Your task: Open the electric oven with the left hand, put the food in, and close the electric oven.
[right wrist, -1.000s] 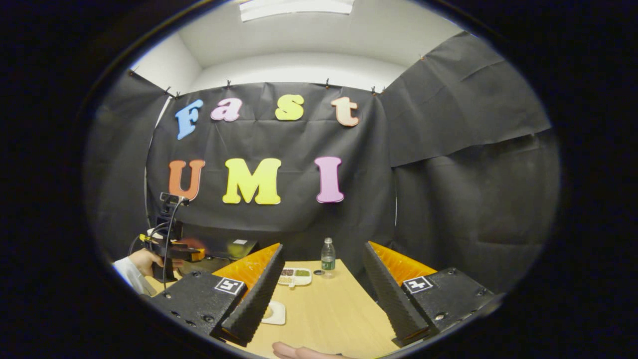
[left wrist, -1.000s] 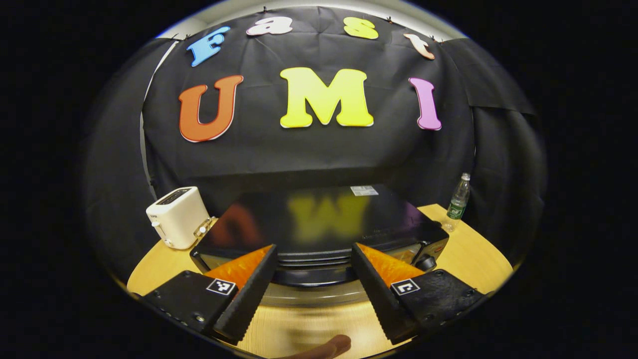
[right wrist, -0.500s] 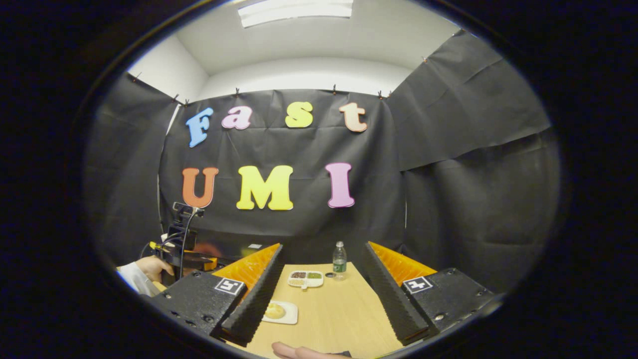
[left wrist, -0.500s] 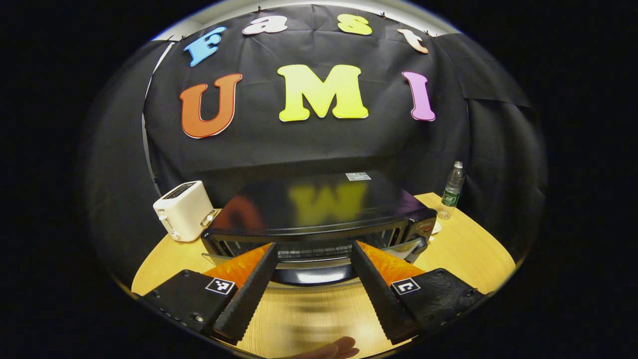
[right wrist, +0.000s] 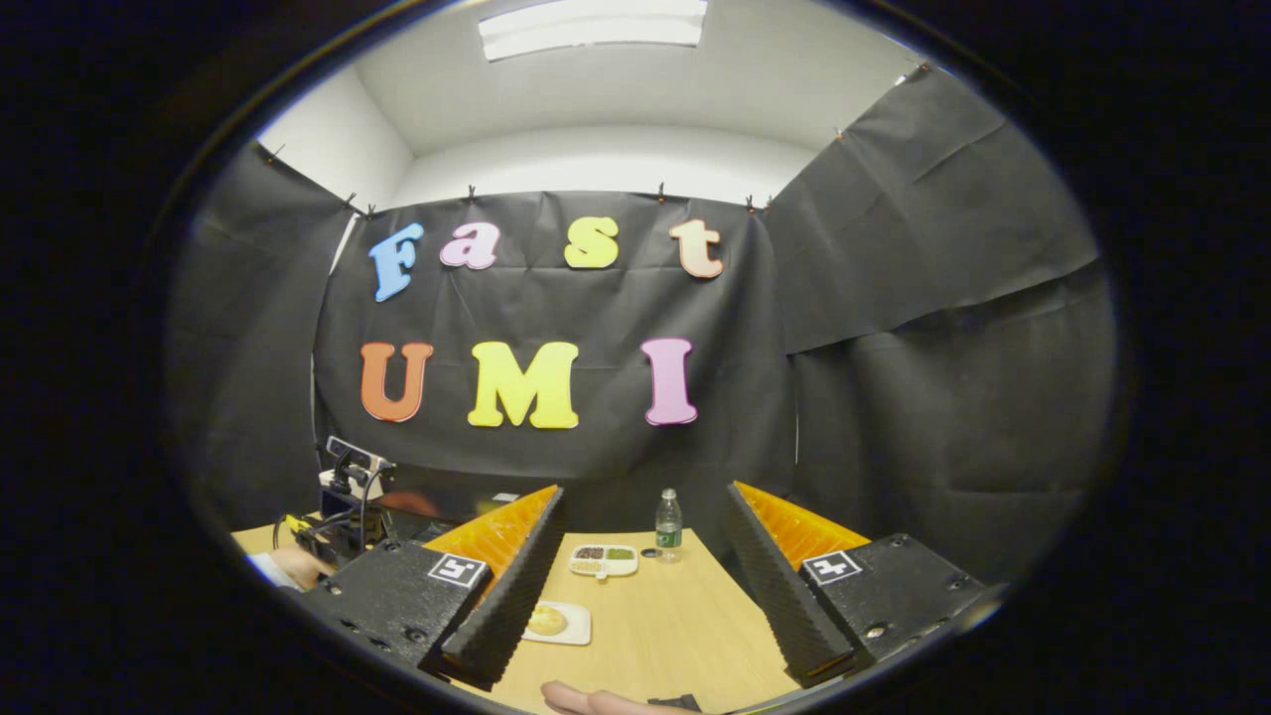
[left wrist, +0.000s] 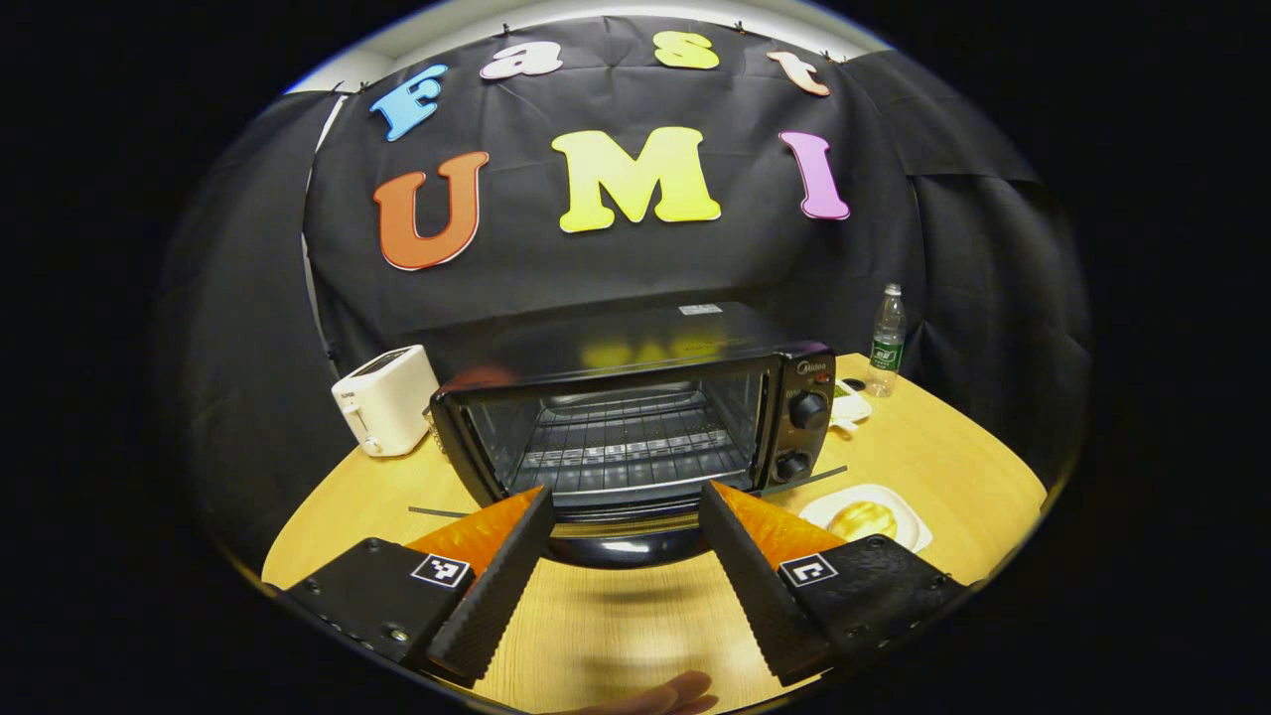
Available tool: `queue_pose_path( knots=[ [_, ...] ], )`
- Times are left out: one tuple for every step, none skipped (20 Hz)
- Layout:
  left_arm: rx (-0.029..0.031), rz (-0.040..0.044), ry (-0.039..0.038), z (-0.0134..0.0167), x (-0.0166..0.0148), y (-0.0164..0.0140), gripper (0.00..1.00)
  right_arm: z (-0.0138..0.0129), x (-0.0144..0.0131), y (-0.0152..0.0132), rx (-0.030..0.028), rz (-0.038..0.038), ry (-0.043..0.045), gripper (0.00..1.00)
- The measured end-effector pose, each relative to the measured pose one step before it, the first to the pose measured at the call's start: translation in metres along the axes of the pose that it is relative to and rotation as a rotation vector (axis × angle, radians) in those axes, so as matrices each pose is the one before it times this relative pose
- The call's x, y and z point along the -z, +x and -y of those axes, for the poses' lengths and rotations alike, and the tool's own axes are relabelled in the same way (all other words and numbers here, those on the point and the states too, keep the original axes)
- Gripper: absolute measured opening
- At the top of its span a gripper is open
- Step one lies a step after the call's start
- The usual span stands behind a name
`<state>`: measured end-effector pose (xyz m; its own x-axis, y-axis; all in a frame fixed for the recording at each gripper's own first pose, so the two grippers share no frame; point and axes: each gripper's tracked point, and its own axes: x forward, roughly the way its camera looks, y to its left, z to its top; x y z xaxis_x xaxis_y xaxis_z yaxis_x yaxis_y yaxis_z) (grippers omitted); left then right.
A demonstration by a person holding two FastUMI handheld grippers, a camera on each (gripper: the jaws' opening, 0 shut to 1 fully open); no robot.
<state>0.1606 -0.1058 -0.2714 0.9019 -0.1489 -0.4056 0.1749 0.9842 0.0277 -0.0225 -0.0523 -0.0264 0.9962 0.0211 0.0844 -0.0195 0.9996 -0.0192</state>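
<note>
The black electric oven (left wrist: 635,417) stands on the table with its door swung down toward me and its wire rack in sight. The door's dark handle (left wrist: 621,544) lies between the wide-apart fingers of my left gripper (left wrist: 624,494), which stands open. A golden bun (left wrist: 862,518) rests on a white plate to the right of the oven. The right gripper view has the bun (right wrist: 547,621) low on the left, close to the left finger of my right gripper (right wrist: 640,492), open and empty. My left gripper (right wrist: 343,521) is far left there, with the person's hand (right wrist: 288,568) on it.
A white toaster (left wrist: 385,399) sits left of the oven. A water bottle (left wrist: 886,341) and a white compartment dish (left wrist: 846,405) stand behind the plate at the right. The wooden table (left wrist: 616,636) extends in front of the oven.
The oven door has swung down from shut to open as my left gripper drew back and down with the handle between its fingers. The right gripper has barely moved.
</note>
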Motion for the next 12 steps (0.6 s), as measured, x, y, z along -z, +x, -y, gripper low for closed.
queue_pose_path(
  knots=[
    [0.00200, -0.00256, -0.02493, 0.00078, 0.00867, -0.00244, 0.98, -0.00270, 0.00040, -0.00122, -0.00533, -0.00130, -0.00019, 0.94],
    [0.00156, -0.00432, -0.02190, 0.00089, 0.00622, -0.00264, 0.98, -0.00166, -0.00017, -0.00209, -0.00243, -0.00091, -0.00202, 0.95],
    [0.00037, 0.00363, -0.01075, 0.00033, 0.00523, -0.00290, 0.98, -0.00070, -0.00007, -0.00157, -0.00098, 0.00157, -0.00160, 0.95],
    [-0.00087, 0.00470, 0.00010, 0.00122, 0.00322, -0.00172, 0.98, -0.00074, -0.00067, -0.00102, -0.00177, 0.00131, -0.00039, 0.95],
    [-0.00124, 0.01308, 0.00806, 0.00111, 0.00257, -0.00027, 0.98, -0.00074, 0.00022, -0.00033, 0.00099, 0.00060, 0.00058, 0.95],
    [-0.00173, 0.00358, -0.00082, -0.00042, 0.00293, -0.00010, 0.98, -0.00096, -0.00088, -0.00157, -0.00073, 0.00102, -0.00056, 0.95],
    [-0.00025, 0.00374, -0.00336, 0.00033, 0.00399, -0.00147, 0.98, -0.00024, 0.00115, 0.00047, 0.00040, 0.00115, -0.00036, 0.95],
    [0.00000, -0.00345, -0.00297, 0.00052, 0.00375, -0.00076, 0.98, -0.00033, 0.00084, 0.00003, 0.00145, 0.00009, -0.00092, 0.95],
    [-0.00026, 0.00149, 0.00030, 0.00086, 0.00309, -0.00083, 0.98, -0.00064, 0.00045, -0.00090, 0.00165, 0.00218, -0.00067, 0.94],
    [-0.00072, -0.00813, -0.00062, -0.00086, 0.00452, -0.00089, 0.98, -0.00079, 0.00031, 0.00039, 0.00110, 0.00043, -0.00171, 0.95],
    [-0.00104, 0.00034, -0.00007, 0.00091, 0.00516, -0.00122, 0.98, -0.00021, 0.00161, -0.00021, 0.00084, -0.00090, 0.00145, 0.95],
    [-0.00002, -0.00766, 0.00407, 0.00111, 0.00445, -0.00026, 0.98, -0.00124, 0.00100, 0.00026, -0.00429, -0.00330, 0.00686, 0.95]
  ],
)
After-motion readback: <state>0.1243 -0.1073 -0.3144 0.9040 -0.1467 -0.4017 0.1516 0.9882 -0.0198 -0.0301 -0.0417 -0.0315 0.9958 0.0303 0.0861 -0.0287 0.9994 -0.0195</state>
